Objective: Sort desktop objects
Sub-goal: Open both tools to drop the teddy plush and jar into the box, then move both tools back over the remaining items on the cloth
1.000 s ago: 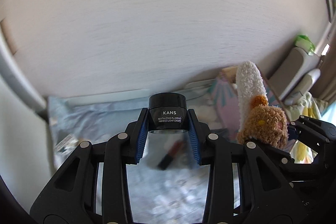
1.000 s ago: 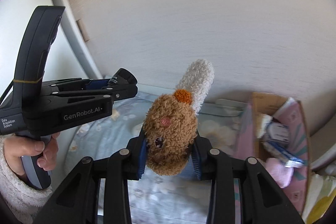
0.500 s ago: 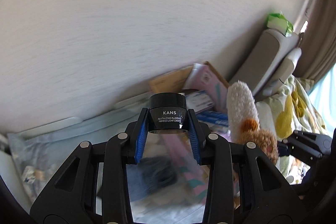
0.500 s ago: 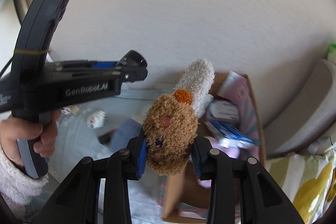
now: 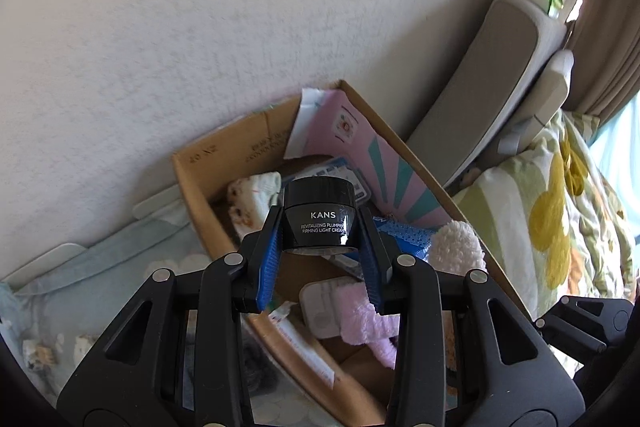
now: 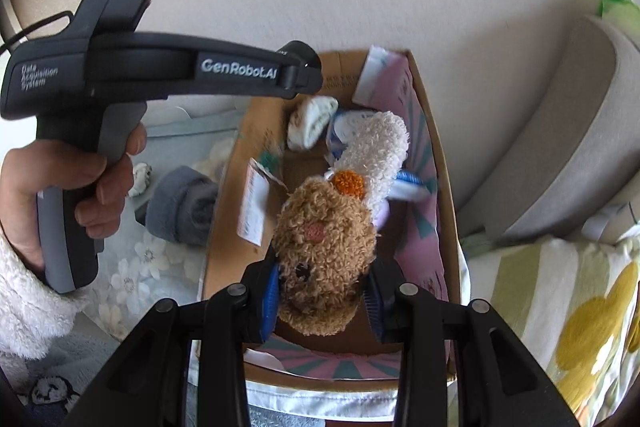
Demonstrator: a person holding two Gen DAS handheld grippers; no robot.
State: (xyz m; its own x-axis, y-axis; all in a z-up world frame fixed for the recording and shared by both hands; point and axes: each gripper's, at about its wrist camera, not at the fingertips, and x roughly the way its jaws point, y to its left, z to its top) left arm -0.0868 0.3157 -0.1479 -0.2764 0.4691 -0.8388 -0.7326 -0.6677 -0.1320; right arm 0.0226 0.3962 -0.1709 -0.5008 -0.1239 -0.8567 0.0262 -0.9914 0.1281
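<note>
On the left, over the flowery blue cloth (image 6: 132, 267): a rolled grey towel (image 6: 180, 205), just beside the box's left wall, not sorted yet.

Next, the left gripper (image 5: 318, 239), closed tight on a little black cream jar (image 5: 319, 217). Blue pads (image 5: 269, 267) pressed on both sides of the jar, lid up, so no slipping. Held up over the far left corner of the cardboard box (image 5: 192, 163), likely to be dropped in with the rest.

Inside the box already: a rolled sock (image 6: 312, 121) by the far wall, a pink fluffy thing (image 5: 360, 315), some blue packets (image 5: 404, 233). Pushed against the wall, so nothing can spill out the back.

On the right, the right gripper (image 6: 322, 301), shut on a brown plush toy (image 6: 324, 247). Squeezed at its bottom, white fuzzy part (image 6: 374, 155) pointing away. Hanging over the middle of the box, near its front edge, likely ready to go in too.
</note>
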